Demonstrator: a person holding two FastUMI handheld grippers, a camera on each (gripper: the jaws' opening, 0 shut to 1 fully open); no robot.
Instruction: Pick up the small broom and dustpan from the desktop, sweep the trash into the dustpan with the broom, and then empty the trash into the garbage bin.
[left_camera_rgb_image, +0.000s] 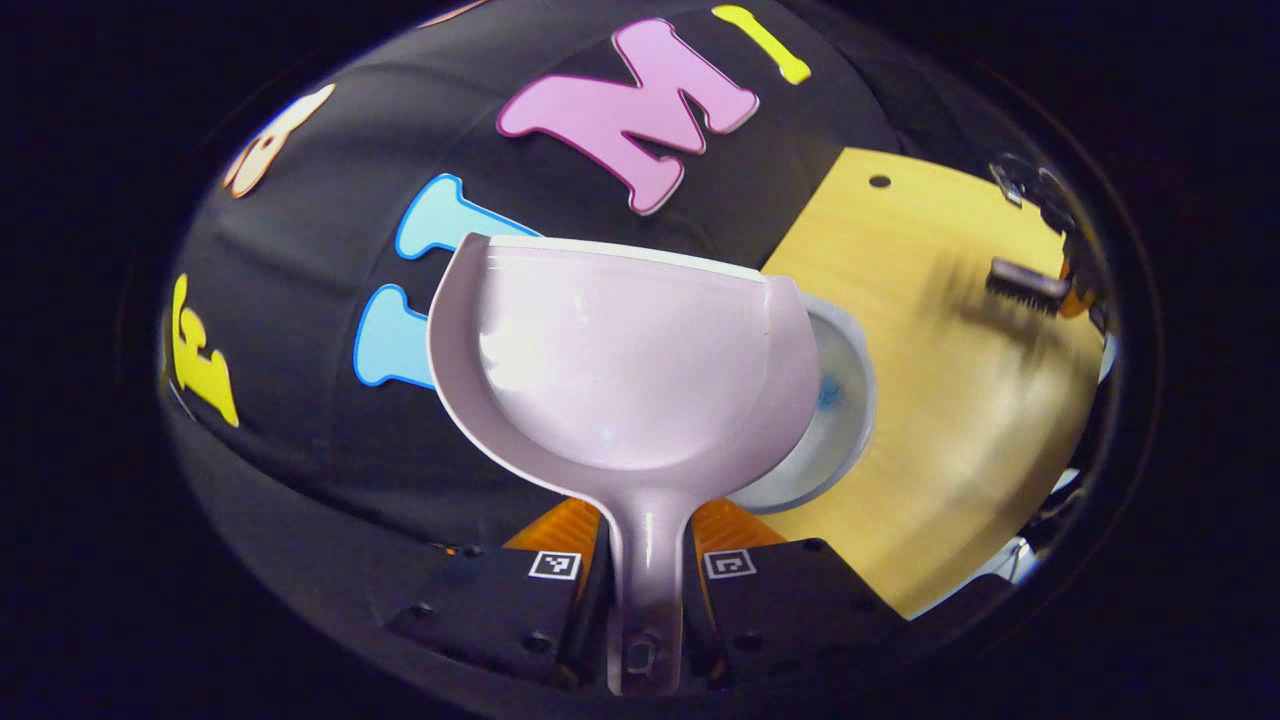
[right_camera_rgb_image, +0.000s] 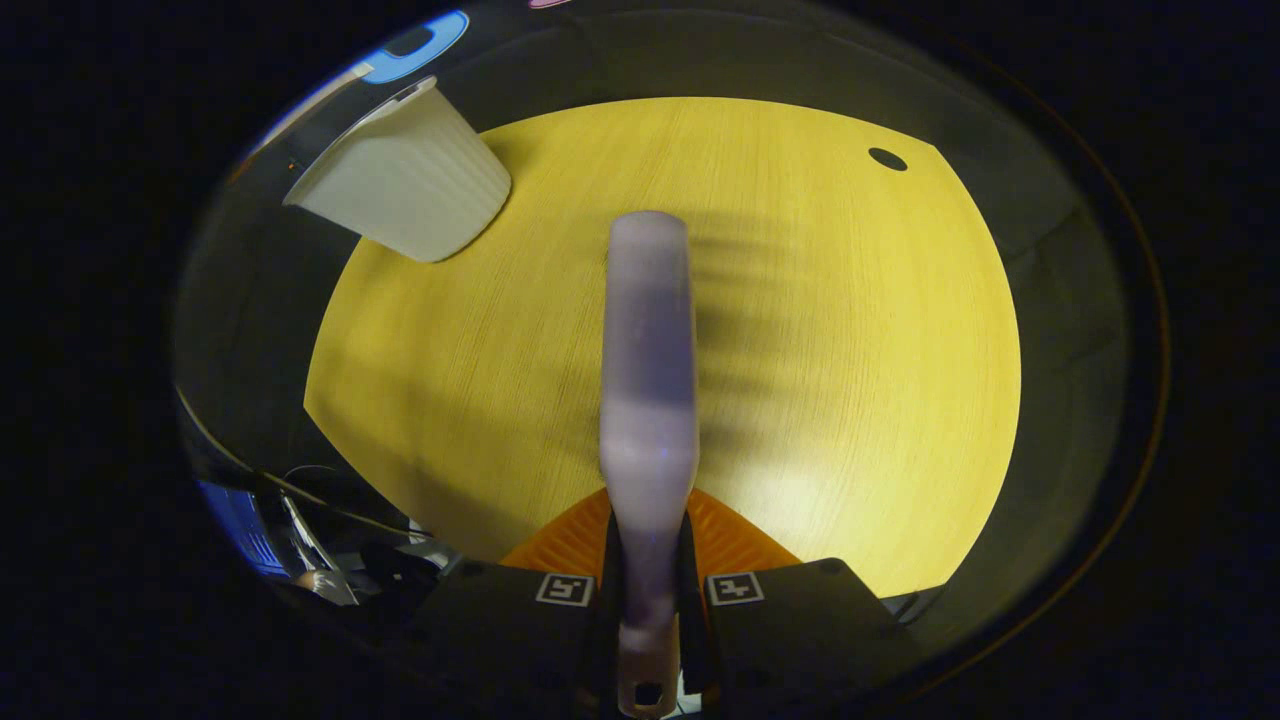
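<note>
Left gripper view: the left gripper (left_camera_rgb_image: 645, 585) clamps the handle of the glossy, scoop-shaped dustpan (left_camera_rgb_image: 625, 360), raised ahead of its fingers; the round garbage bin (left_camera_rgb_image: 835, 410) sits just behind. Right gripper view: the right gripper (right_camera_rgb_image: 648, 590) grips the smooth broom (right_camera_rgb_image: 648, 380) above the wood-grain desktop (right_camera_rgb_image: 850, 330), the bin's ribbed wall far left.

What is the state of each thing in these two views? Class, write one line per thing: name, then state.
dustpan: lifted, handle clamped in left gripper, pan looks empty
broom: held by its handle in right gripper, over the desktop
garbage bin: standing at the desktop's edge, blue scrap visible inside
left gripper: jaws shut on dustpan handle
right gripper: jaws shut on broom handle
</note>
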